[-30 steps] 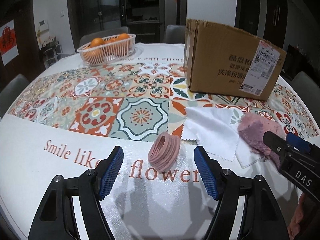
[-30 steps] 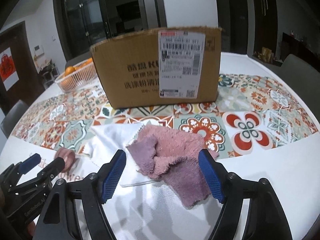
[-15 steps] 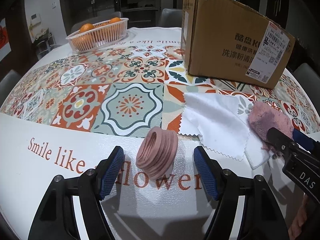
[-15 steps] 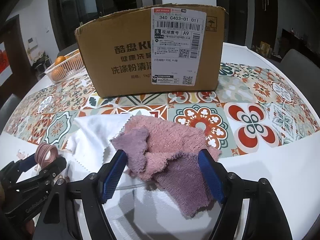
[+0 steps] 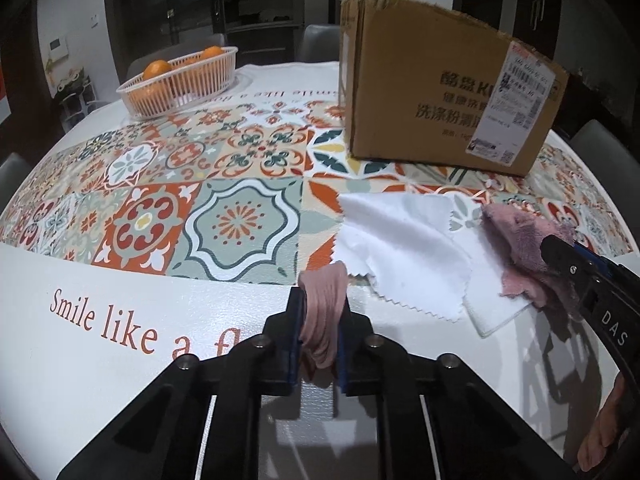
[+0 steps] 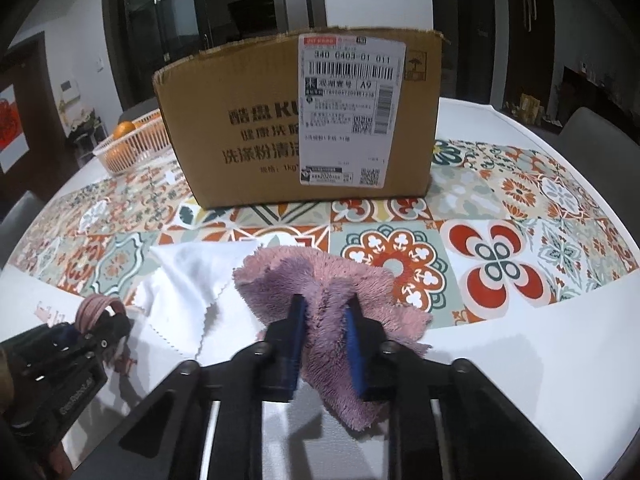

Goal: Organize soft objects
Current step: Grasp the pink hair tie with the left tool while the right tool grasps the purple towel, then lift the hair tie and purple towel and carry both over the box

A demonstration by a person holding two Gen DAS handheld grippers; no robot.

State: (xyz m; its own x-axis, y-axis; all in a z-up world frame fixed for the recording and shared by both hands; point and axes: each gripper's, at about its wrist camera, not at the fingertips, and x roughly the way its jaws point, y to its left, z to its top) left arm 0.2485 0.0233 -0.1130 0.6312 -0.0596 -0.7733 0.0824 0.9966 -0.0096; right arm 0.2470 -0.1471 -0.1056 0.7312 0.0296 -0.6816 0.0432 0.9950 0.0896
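Both claws are clenched on soft items. Left claw (image 5: pixel 320 334) grips the pink ring stack (image 5: pixel 323 300), squashed flat between the pads, near the front edge of the worktop (image 5: pixel 100 360). Right claw (image 6: pixel 326 338) pinches the pink fluffy cloth (image 6: pixel 340 280) at its bunched middle; loose ends drape to the right and toward the front edge. The cloth partly overlies the white cloth (image 5: pixel 400 240), which lies flat between the two claws.

Key relation: the cardboard box (image 6: pixel 296 120) sits straight ahead of the right claw, toward the far edge, top open. From the left claw it is ahead and to the right. The right claw looks nearer and squarely lined up, so it likely drops first. Risk: the white cloth drags along with the fluffy one.
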